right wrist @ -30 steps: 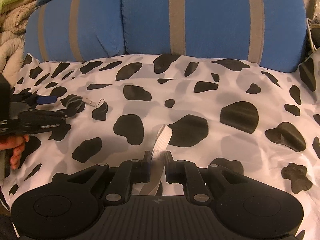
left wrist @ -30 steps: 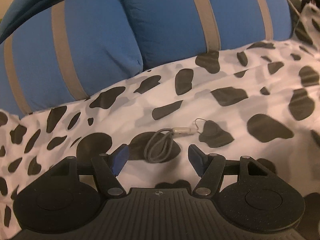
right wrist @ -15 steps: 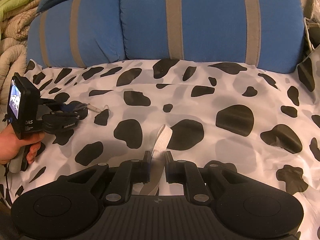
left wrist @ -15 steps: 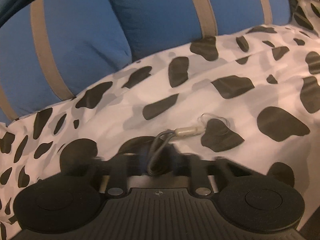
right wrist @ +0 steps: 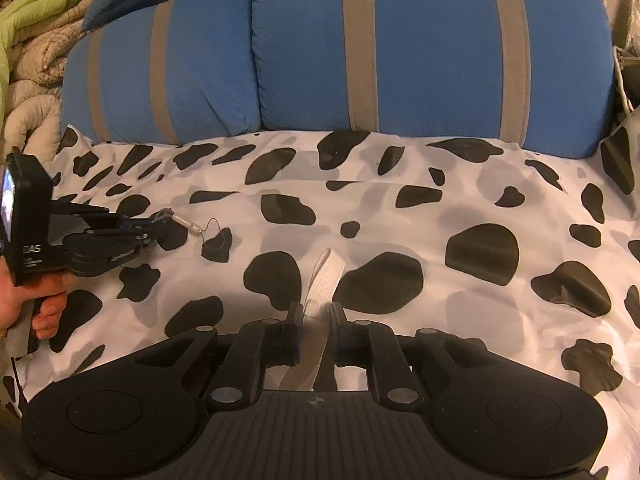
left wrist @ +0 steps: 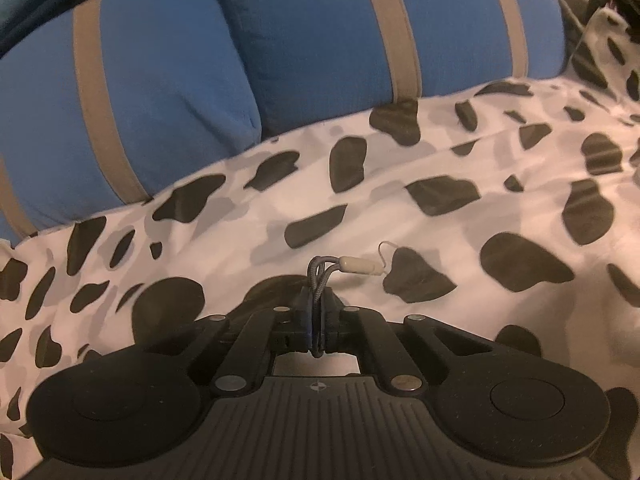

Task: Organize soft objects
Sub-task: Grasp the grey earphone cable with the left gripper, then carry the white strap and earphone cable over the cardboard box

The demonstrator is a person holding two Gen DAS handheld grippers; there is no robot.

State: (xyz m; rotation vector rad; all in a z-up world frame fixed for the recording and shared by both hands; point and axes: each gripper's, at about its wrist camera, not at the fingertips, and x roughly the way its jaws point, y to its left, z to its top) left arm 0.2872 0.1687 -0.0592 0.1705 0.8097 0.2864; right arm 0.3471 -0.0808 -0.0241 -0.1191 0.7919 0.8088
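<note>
The left gripper (left wrist: 316,300) has its jaws clamped on a grey cord loop (left wrist: 318,276). The jaws have just been closing, with the cord between them. The loop's far end rises above the jaw tips and bends right into a beige clasp (left wrist: 360,266), from which a thin wire (left wrist: 384,246) curls toward a black spot on the sheet (left wrist: 440,152). In the right wrist view, the same gripper (right wrist: 150,228) sits at the left edge of the bed, held by a hand (right wrist: 24,300), with the clasp (right wrist: 188,224) lying just beyond its tips on the sheet (right wrist: 400,168).

The right gripper (right wrist: 314,312) has its jaws clamped on a white elastic band (right wrist: 328,272). The band's free end extends forward past the tips and rests on the sheet, between two black spots.

Two blue pillows (right wrist: 420,48) with grey stripes stand along the far edge of the sheet. A folded quilt (right wrist: 28,64) lies at the far left.
</note>
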